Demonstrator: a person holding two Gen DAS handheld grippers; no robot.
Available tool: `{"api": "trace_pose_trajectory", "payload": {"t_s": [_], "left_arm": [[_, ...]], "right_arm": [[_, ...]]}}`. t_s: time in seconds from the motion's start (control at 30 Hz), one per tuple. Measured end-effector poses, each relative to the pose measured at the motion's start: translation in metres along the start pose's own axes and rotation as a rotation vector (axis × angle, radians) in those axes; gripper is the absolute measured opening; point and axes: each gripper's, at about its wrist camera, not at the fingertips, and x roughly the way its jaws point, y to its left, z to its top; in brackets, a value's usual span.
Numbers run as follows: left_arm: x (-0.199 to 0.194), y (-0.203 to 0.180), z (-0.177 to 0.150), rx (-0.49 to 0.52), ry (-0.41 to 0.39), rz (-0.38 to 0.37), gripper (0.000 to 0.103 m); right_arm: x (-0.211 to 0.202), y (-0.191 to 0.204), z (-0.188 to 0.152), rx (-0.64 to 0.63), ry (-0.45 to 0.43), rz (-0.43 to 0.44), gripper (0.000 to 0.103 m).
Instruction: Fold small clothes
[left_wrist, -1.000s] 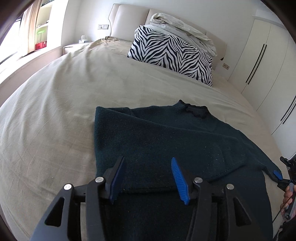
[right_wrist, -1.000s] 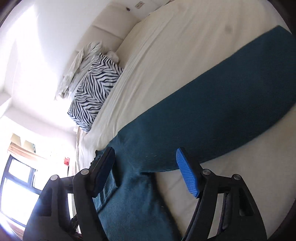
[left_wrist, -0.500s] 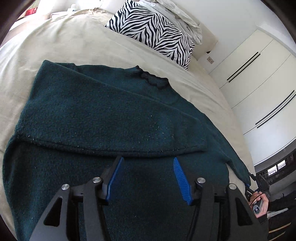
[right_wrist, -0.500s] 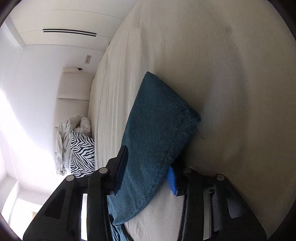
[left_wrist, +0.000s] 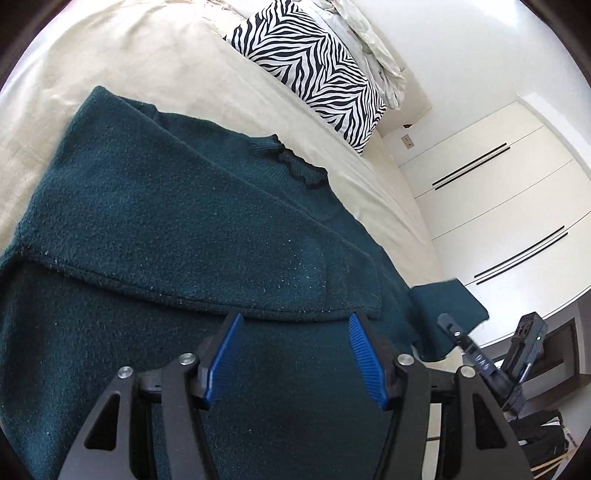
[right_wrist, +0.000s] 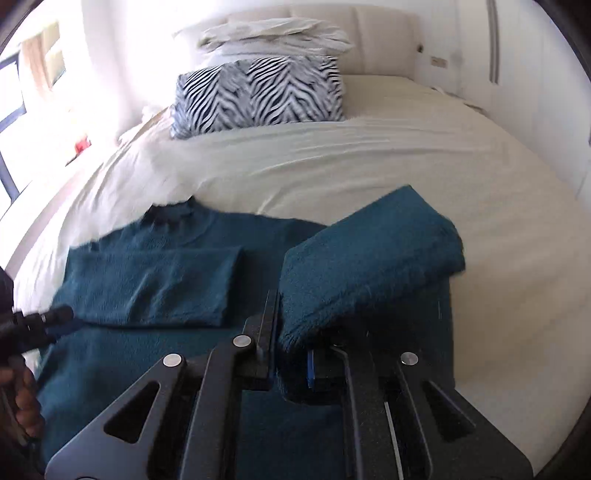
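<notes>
A dark teal sweater (left_wrist: 177, 229) lies flat on the bed, collar toward the pillows, one sleeve folded across its chest (right_wrist: 155, 284). My left gripper (left_wrist: 295, 354) hovers open over the sweater's lower body, nothing between its blue pads. My right gripper (right_wrist: 291, 358) is shut on the cuff end of the other sleeve (right_wrist: 369, 266), which is lifted and swung in over the sweater's right side. In the left wrist view that raised sleeve (left_wrist: 447, 302) and the right gripper (left_wrist: 448, 325) show at the right edge of the garment.
Cream sheet on the bed (right_wrist: 369, 155) around the sweater. A zebra-print pillow (right_wrist: 258, 92) and a folded pale duvet (right_wrist: 273, 37) sit at the headboard. White wardrobe doors (left_wrist: 498, 206) stand beyond the bed's right side. A hand (right_wrist: 22, 406) holds the left tool.
My right gripper closed on the sleeve end, lifted it and carried it inward over the sweater while rolling upright. My left gripper tilted down toward the sweater's body, still open.
</notes>
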Motion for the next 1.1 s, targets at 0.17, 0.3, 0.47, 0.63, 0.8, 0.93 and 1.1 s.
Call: {"api": "trace_pose_trajectory", "payload": {"t_s": [0.17,0.3,0.47,0.63,0.8,0.93,1.1], "left_arm": [[0.007,0.0,-0.006,-0.054,0.043,-0.086,0.064],[0.026,-0.009,-0.012,-0.078,0.105,-0.126,0.068],[0.054,-0.033,-0.009,-0.083,0.152,-0.158,0.069],[0.088,-0.058,0.003,-0.061,0.22,-0.136,0.055],[0.107,-0.07,0.005,-0.03,0.265,-0.102,0.011],[0.08,-0.091,0.014,0.084,0.184,-0.059,0.01],[0.024,-0.128,0.031,0.272,0.009,-0.031,0.01]], "right_arm": [[0.033,0.092,-0.018,-0.15,0.092,0.036,0.01],[0.034,0.089,-0.041,-0.103,0.11,0.057,0.01],[0.038,0.08,-0.053,-0.049,0.088,0.091,0.011],[0.038,0.074,-0.053,-0.01,0.082,0.112,0.012],[0.029,0.065,-0.057,0.031,0.081,0.165,0.033],[0.0,0.033,-0.071,0.219,-0.005,0.272,0.066],[0.003,-0.023,-0.092,0.629,0.004,0.509,0.067]]}}
